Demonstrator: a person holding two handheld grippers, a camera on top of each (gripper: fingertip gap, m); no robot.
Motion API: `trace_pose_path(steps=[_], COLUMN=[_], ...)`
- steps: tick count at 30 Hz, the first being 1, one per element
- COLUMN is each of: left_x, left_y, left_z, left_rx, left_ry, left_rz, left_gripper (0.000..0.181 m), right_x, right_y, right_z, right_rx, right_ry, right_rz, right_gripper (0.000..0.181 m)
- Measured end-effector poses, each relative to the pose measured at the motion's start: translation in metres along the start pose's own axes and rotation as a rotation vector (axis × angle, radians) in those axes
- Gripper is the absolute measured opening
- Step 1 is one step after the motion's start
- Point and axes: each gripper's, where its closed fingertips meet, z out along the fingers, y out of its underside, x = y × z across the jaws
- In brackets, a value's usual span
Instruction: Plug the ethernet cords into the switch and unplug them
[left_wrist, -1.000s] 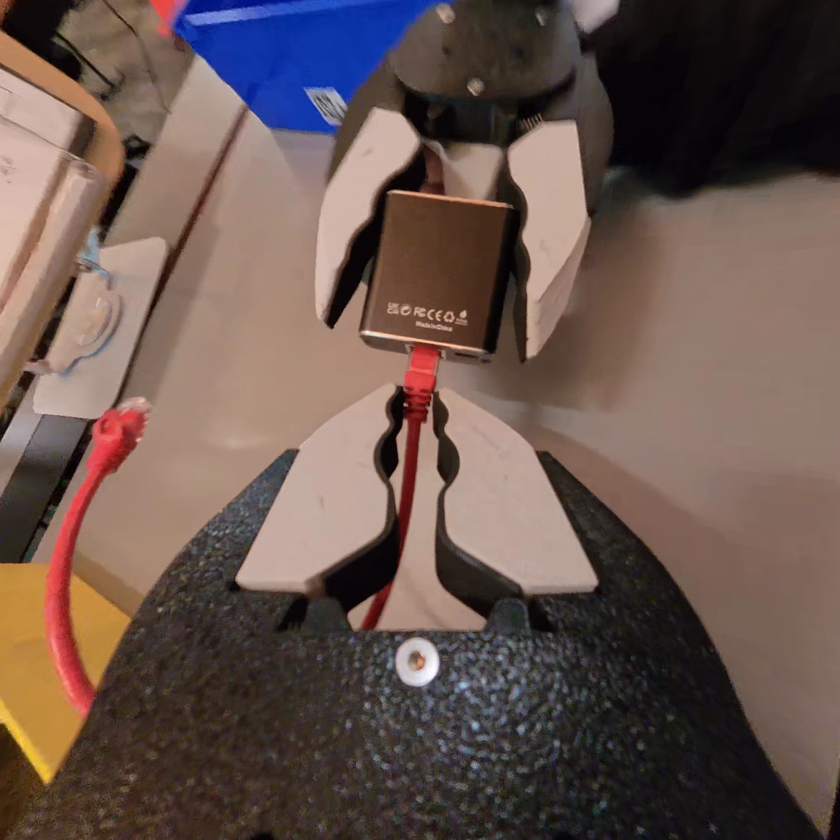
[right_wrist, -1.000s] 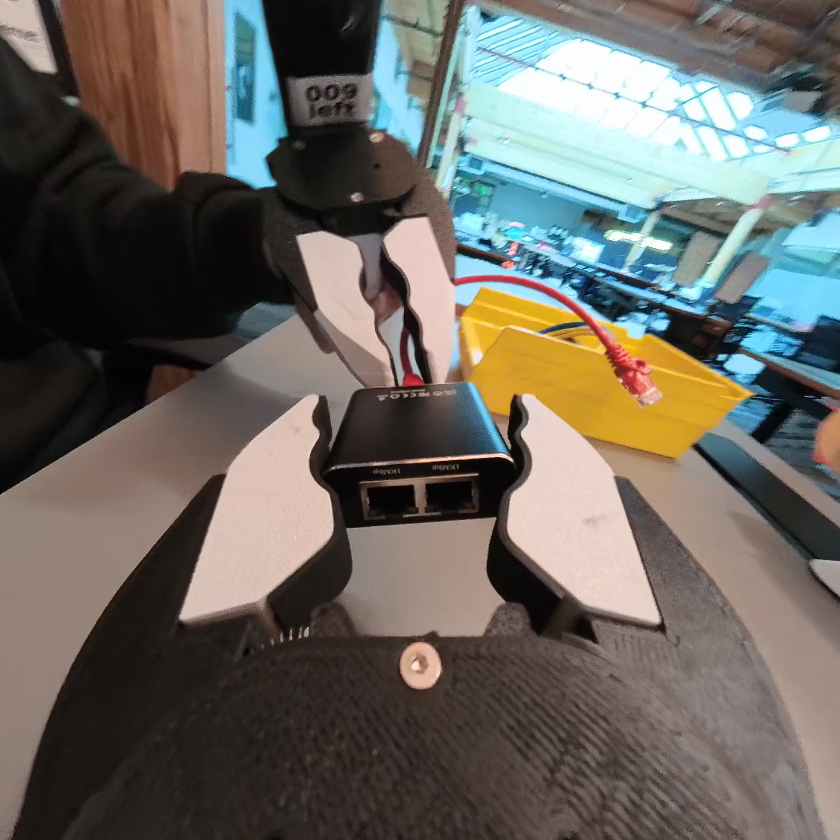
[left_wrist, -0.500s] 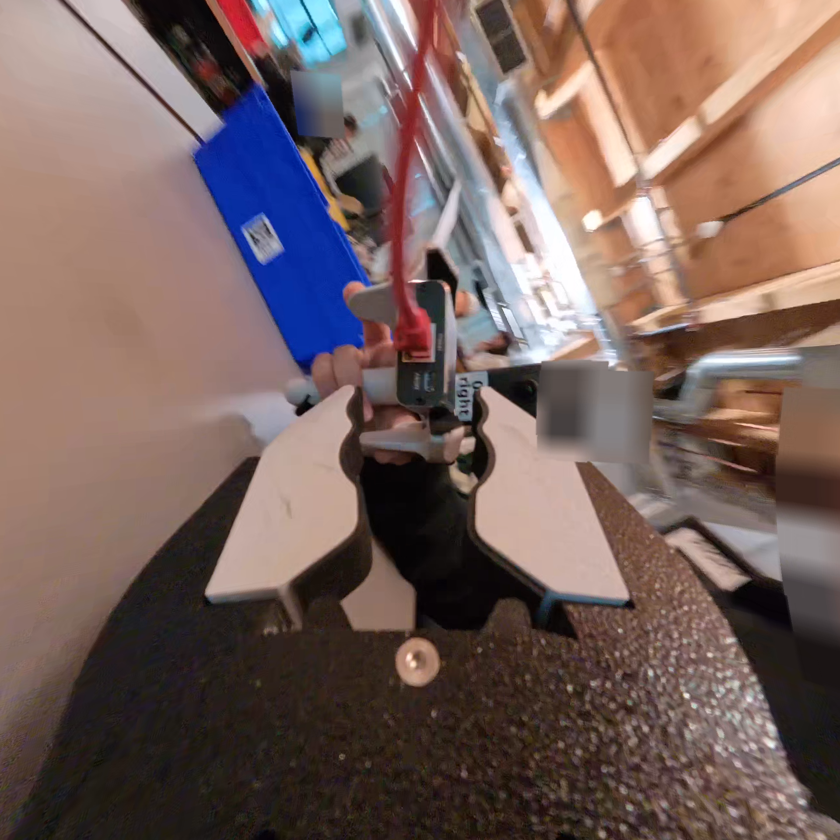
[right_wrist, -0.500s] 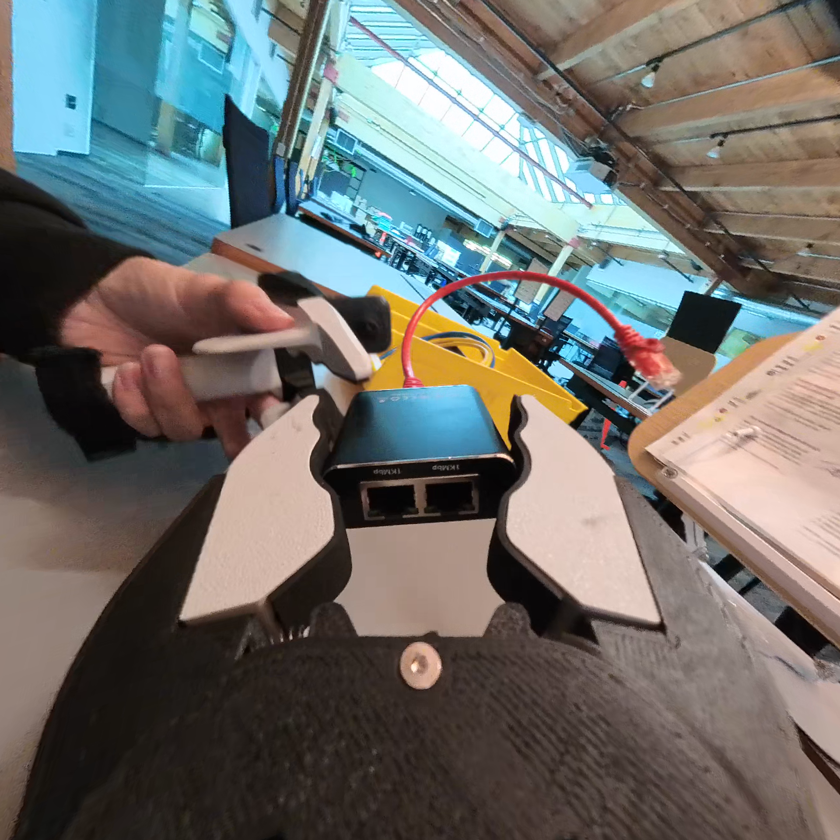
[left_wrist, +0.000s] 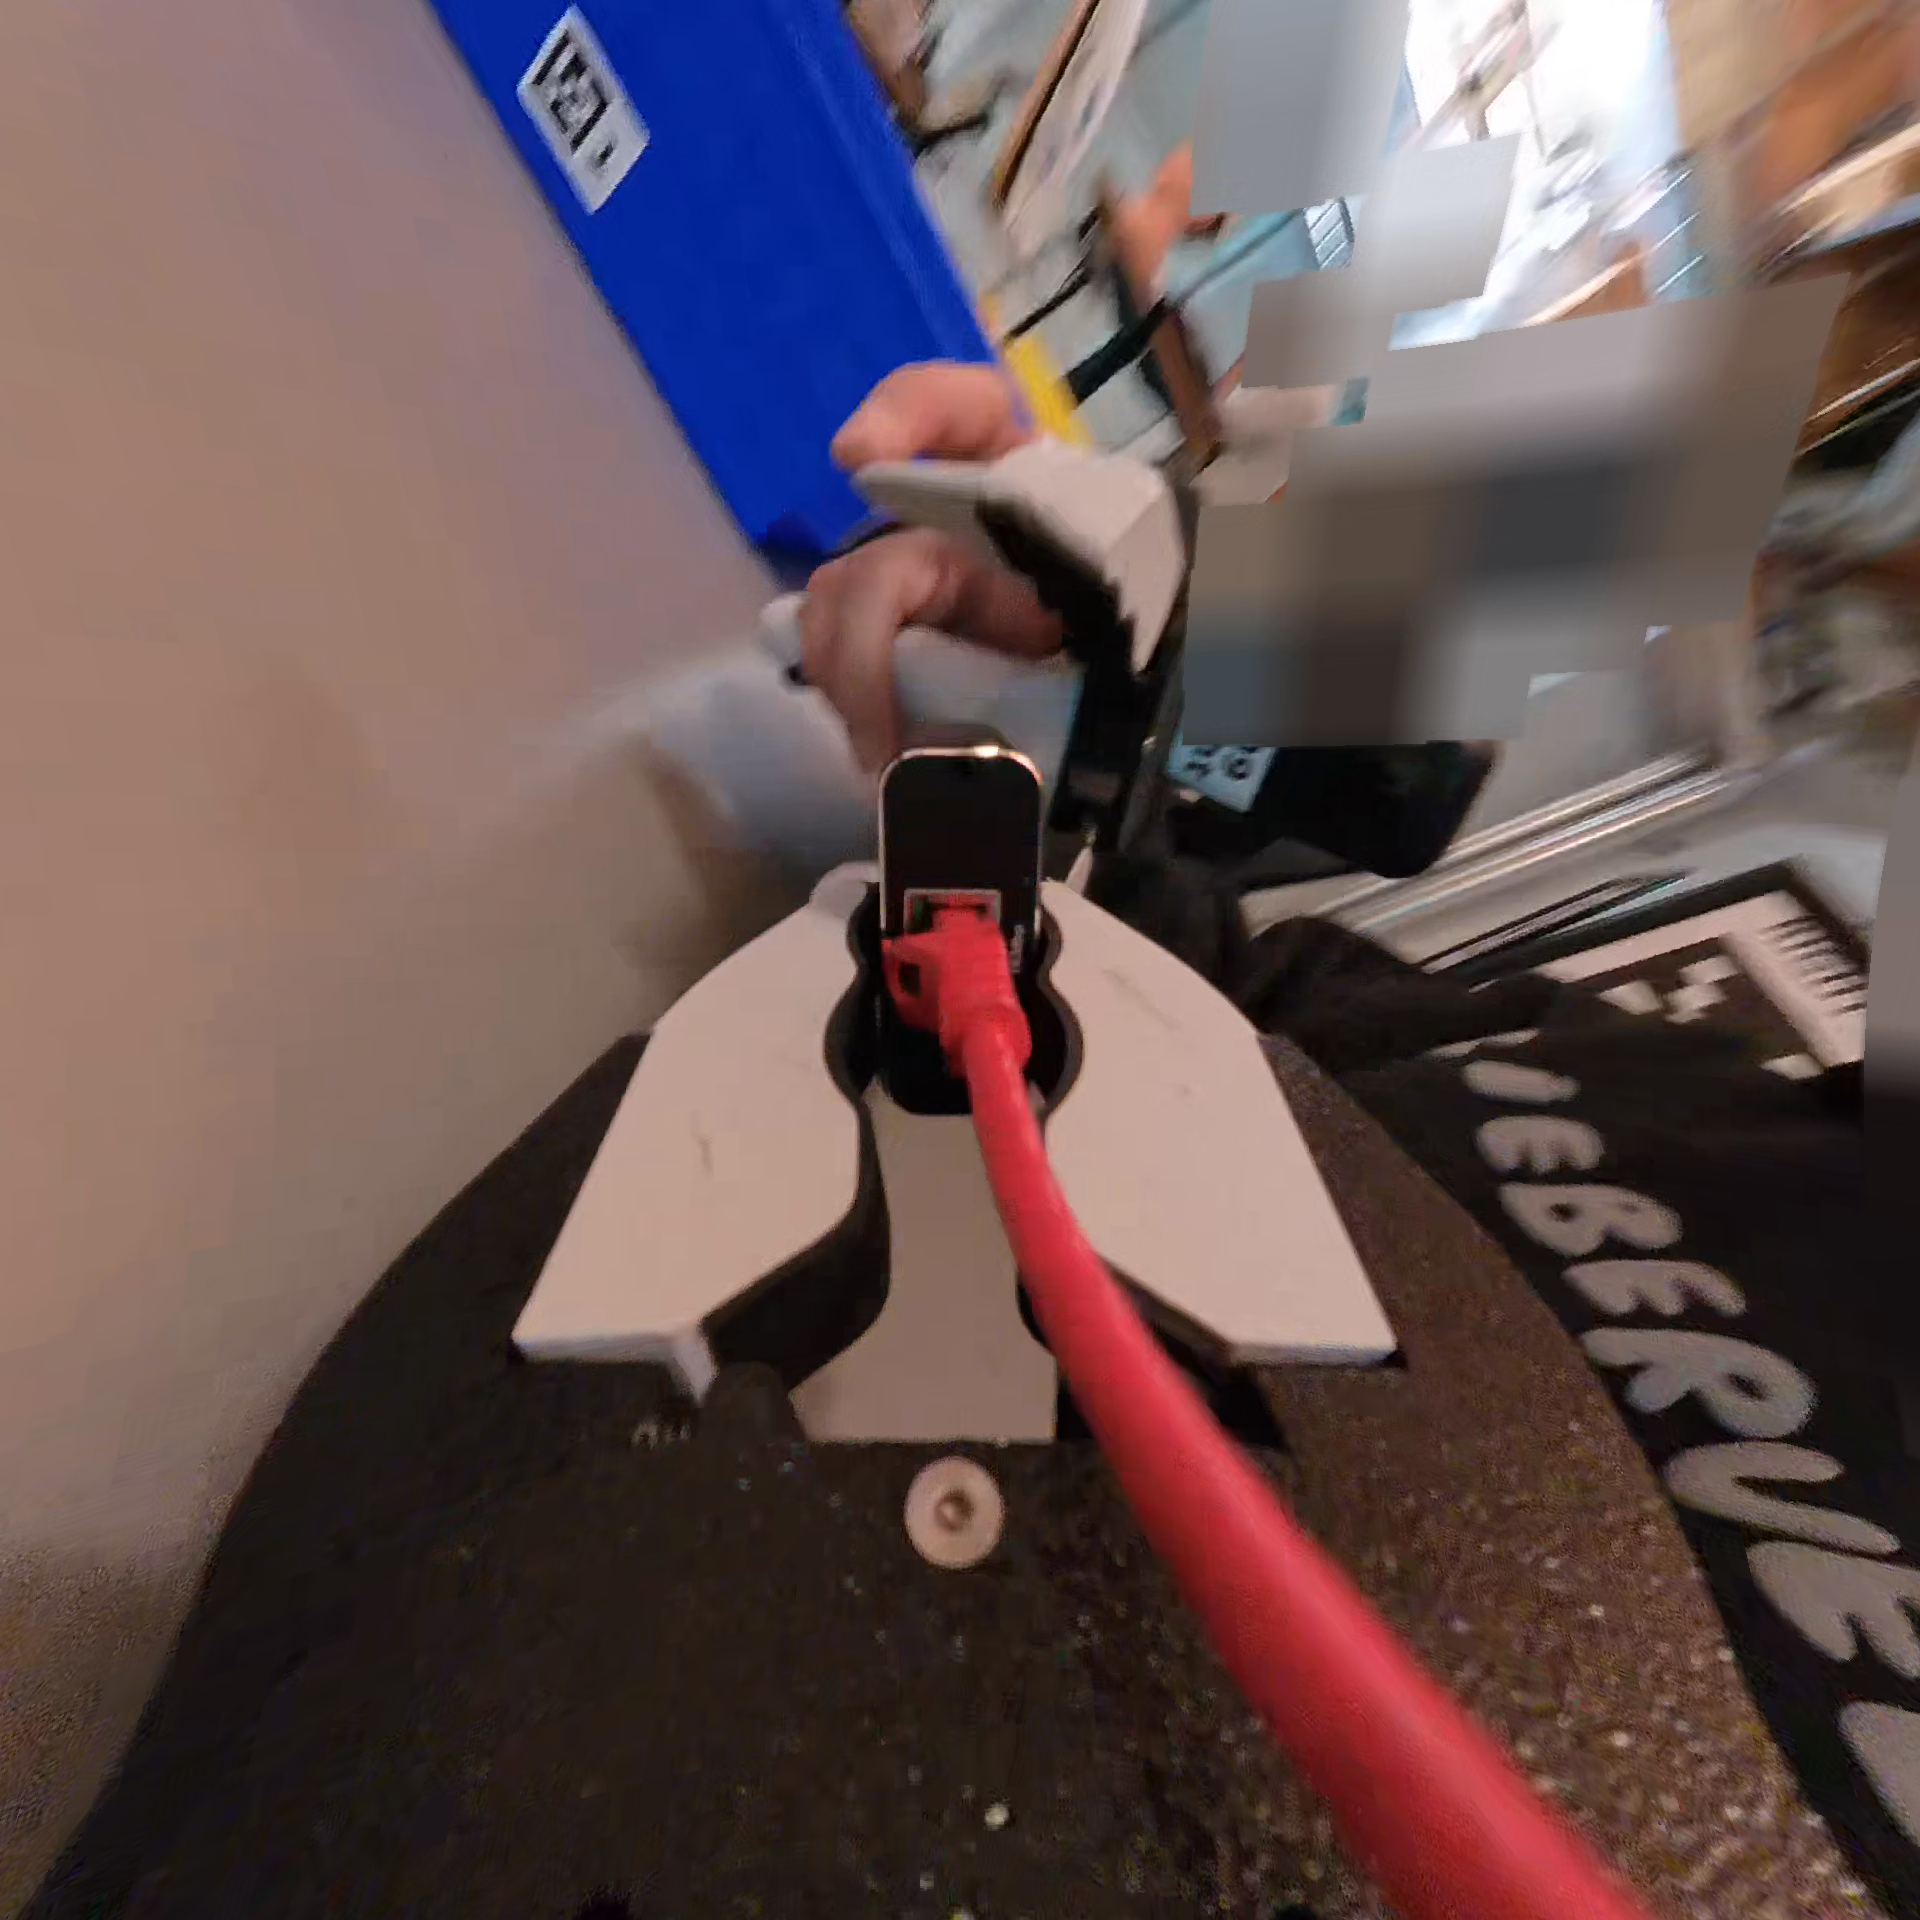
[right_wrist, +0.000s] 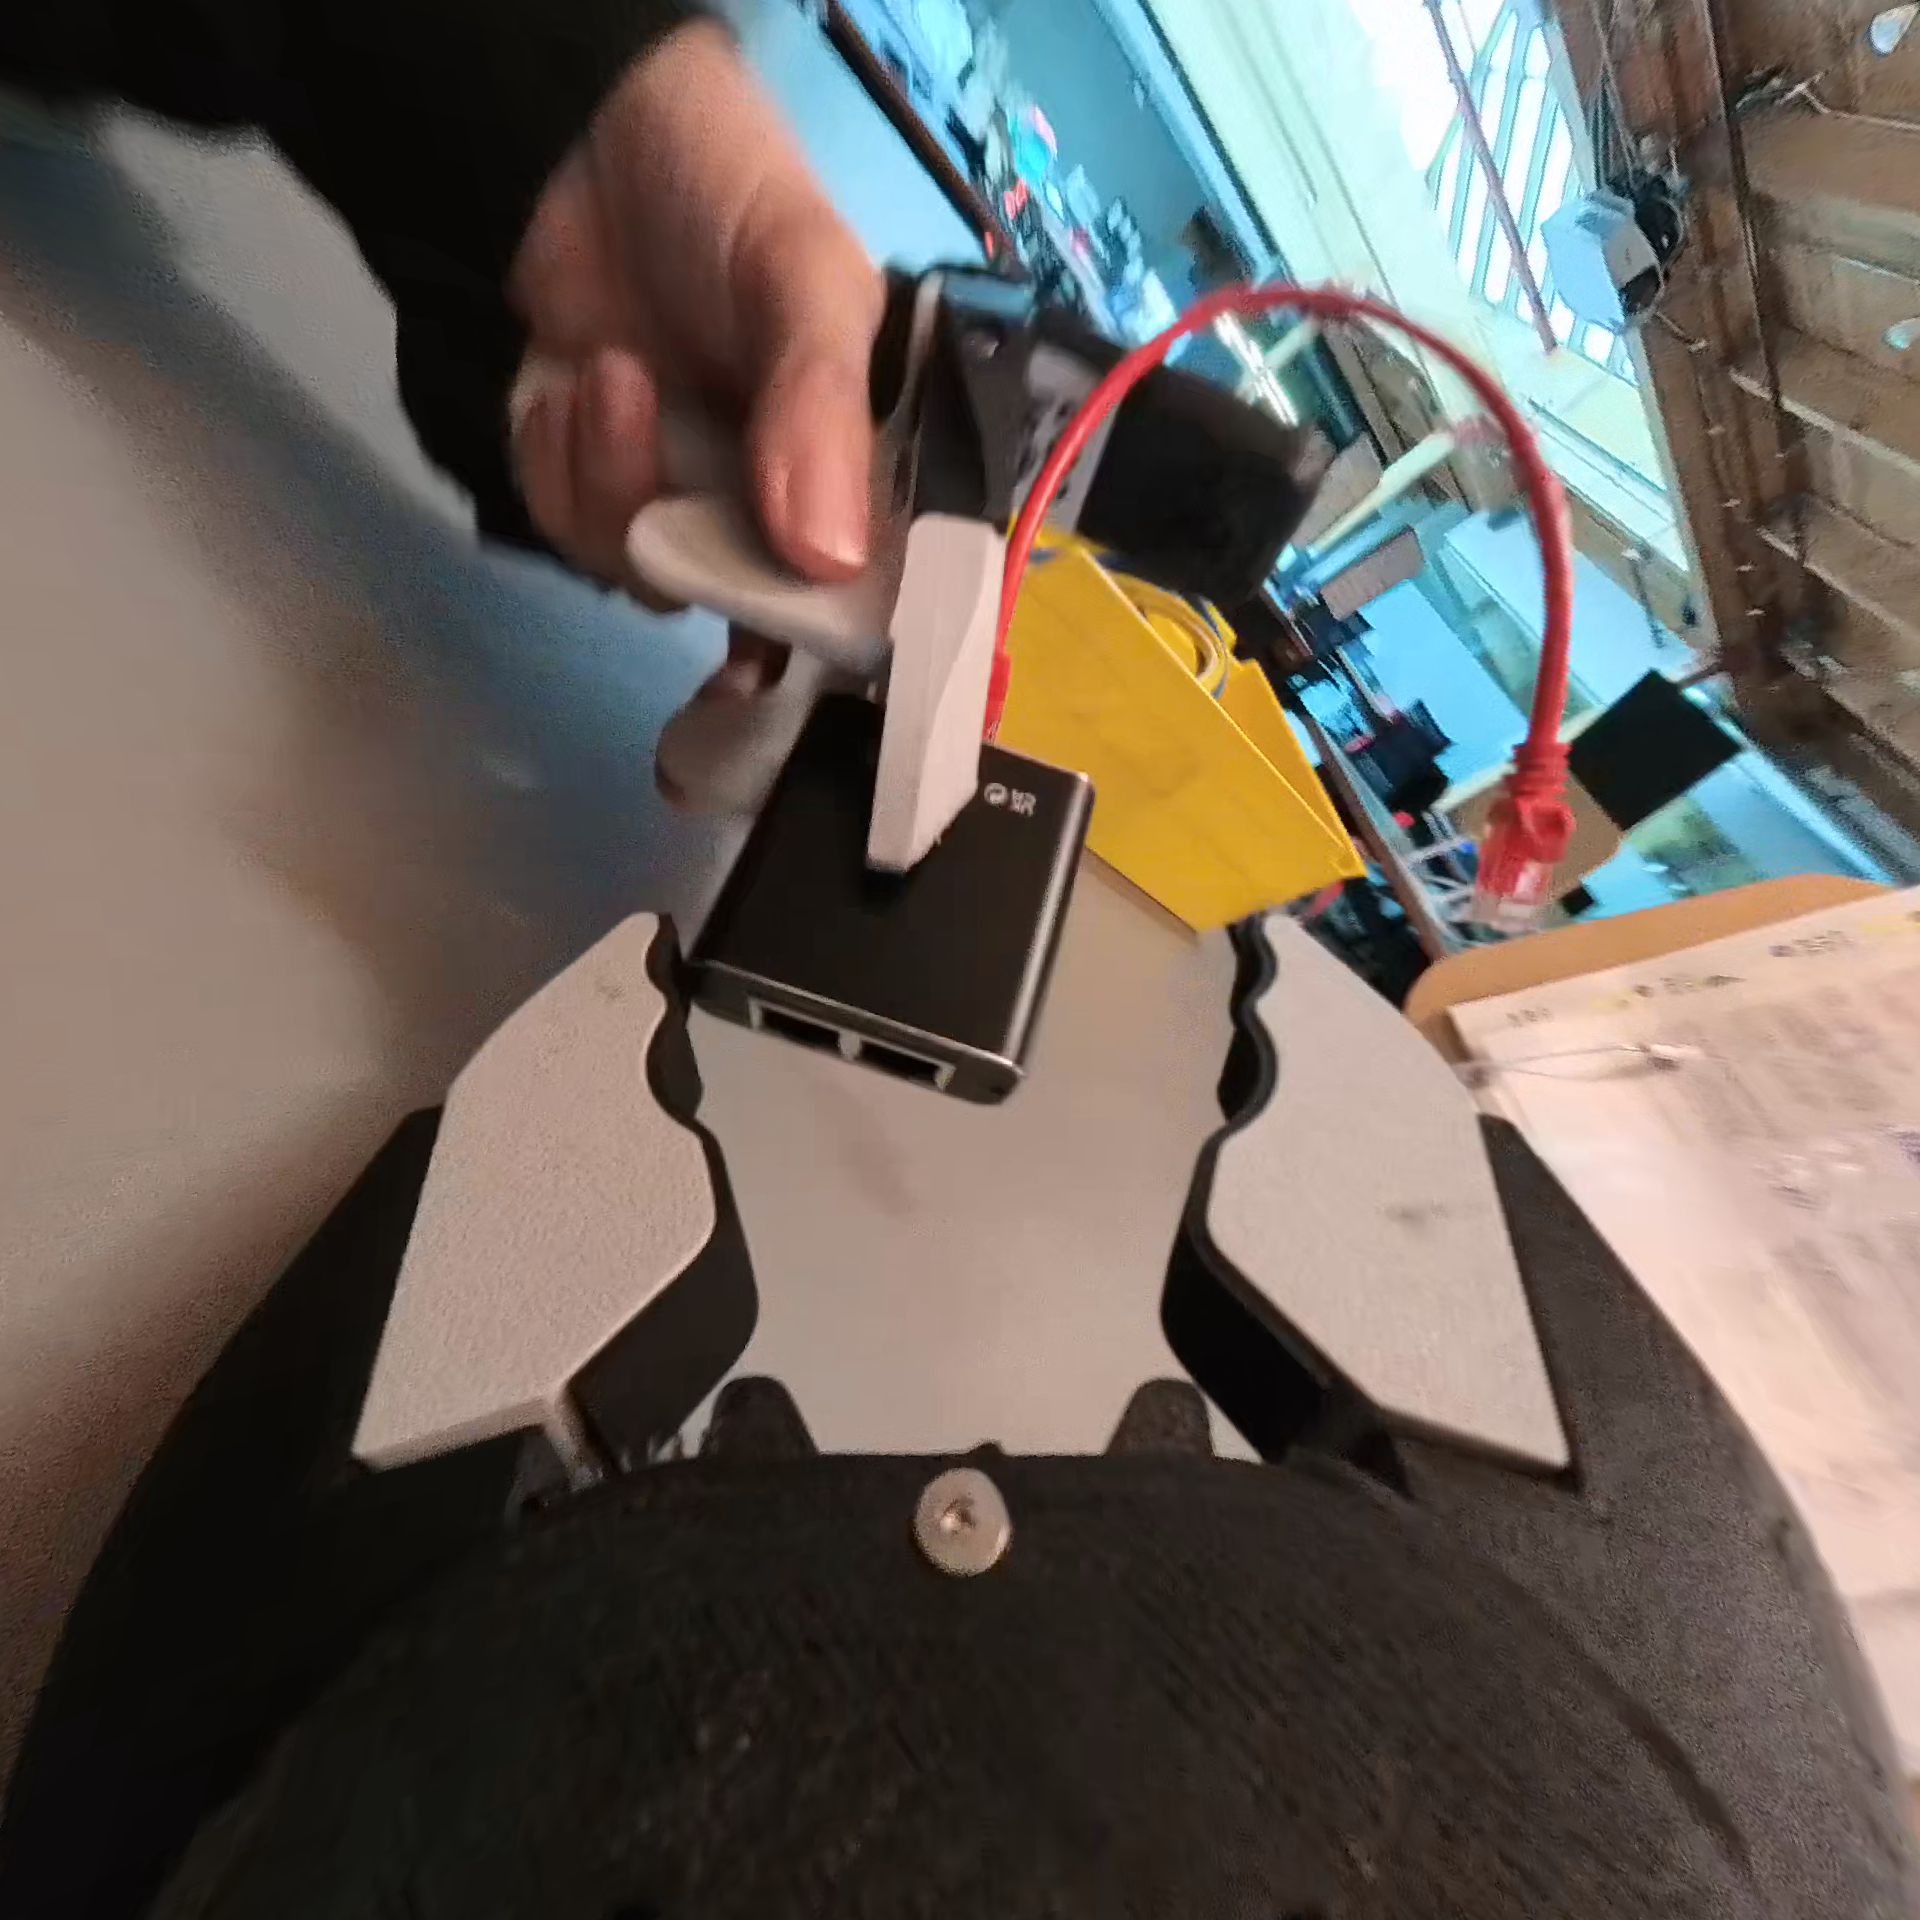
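Observation:
The small black switch (left_wrist: 956, 831) stands edge-on between my left gripper's (left_wrist: 956, 902) fingertips, which are shut on it. The red ethernet cord (left_wrist: 1049, 1195) is plugged into the switch's near port and runs back over the gripper body. In the right wrist view, the switch (right_wrist: 987, 925) shows two empty ports facing me. A white finger (right_wrist: 935, 675) of the left gripper lies across the switch's top. My right gripper (right_wrist: 951, 935) is open, its jaws wide apart, the left one at the switch's corner. The cord (right_wrist: 1548, 520) loops up to a free plug (right_wrist: 1522, 831) hanging in the air.
A blue bin (left_wrist: 748, 260) stands on the pale table (left_wrist: 312, 623). A yellow bin (right_wrist: 1153, 748) with cables sits behind the switch. A wooden board with a printed sheet (right_wrist: 1714, 1143) lies at the right. A person's hand (right_wrist: 707, 312) holds the left gripper.
My right gripper has opened and let go of the switch. My left gripper let go of the cord, turned, and shut on the switch. The cord stays plugged in.

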Motion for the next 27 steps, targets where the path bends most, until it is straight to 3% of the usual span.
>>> trace_pose_path(steps=[4,8,11,13,16,20,24,27], left_x=[-0.008,-0.007,-0.005,-0.007,-0.012,-0.014,-0.031,-0.035], left_y=[0.008,0.023,0.024,0.023,0.016,-0.010,-0.035,-0.040], left_z=[-0.013,-0.017,-0.012,-0.010,-0.008,-0.007,-0.022,-0.028], left_rx=[-0.209,-0.422,-0.460,-0.470,-0.420,-0.233,-0.035,0.092], left_ry=[-0.202,-0.275,-0.264,-0.274,-0.306,-0.351,-0.641,-0.838], left_rz=[0.127,0.185,0.183,0.182,0.176,0.234,0.355,0.426], left_gripper=[0.024,0.024,0.024,0.024,0.024,0.024,0.057,0.081], right_x=[-0.006,-0.018,-0.022,-0.022,-0.014,0.008,0.034,0.047], right_y=[0.005,0.008,-0.001,0.005,0.013,0.023,0.047,0.059], right_z=[0.008,0.012,0.013,0.014,0.015,0.013,0.004,-0.003], right_rx=[-0.107,-0.153,-0.114,-0.157,-0.224,-0.293,-0.454,-0.558], right_ry=[0.015,-0.019,-0.023,-0.035,-0.016,0.101,0.241,0.312], right_rz=[-0.145,-0.263,-0.275,-0.287,-0.247,-0.193,-0.214,-0.257], right_gripper=[0.103,0.099,0.082,0.082,0.081,0.081,0.080,0.080])
